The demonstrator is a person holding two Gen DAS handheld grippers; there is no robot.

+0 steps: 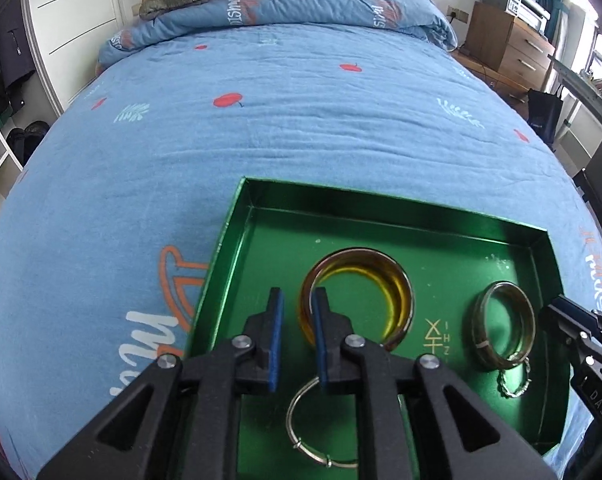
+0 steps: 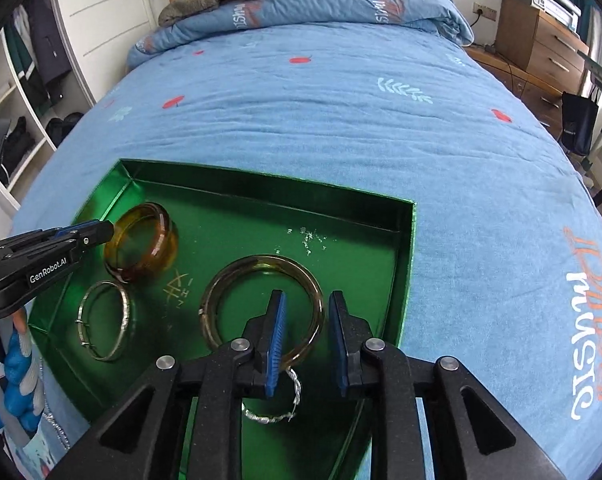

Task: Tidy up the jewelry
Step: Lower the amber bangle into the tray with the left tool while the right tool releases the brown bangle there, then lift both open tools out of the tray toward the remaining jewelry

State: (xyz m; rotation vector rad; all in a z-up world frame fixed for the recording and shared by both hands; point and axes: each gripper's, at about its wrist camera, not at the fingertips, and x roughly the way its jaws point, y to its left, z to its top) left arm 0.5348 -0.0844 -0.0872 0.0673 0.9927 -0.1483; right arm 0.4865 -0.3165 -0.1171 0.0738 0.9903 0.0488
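Observation:
A green tray lies on the blue bedcover. Several bracelets lie in it: a wide amber bangle, a thin silver hoop, a thin brown bangle and a small twisted silver ring. My left gripper is open and straddles the amber bangle's left wall, one finger inside and one outside, pads not pressing. In the right wrist view my right gripper is open astride the near right rim of the brown bangle, with the silver ring below it. The left gripper meets the amber bangle.
The bedcover stretches beyond the tray to a folded quilt with clothes at the headboard. Wooden drawers stand on the right and open shelves on the left. A blue and white item sits by the tray's near left corner.

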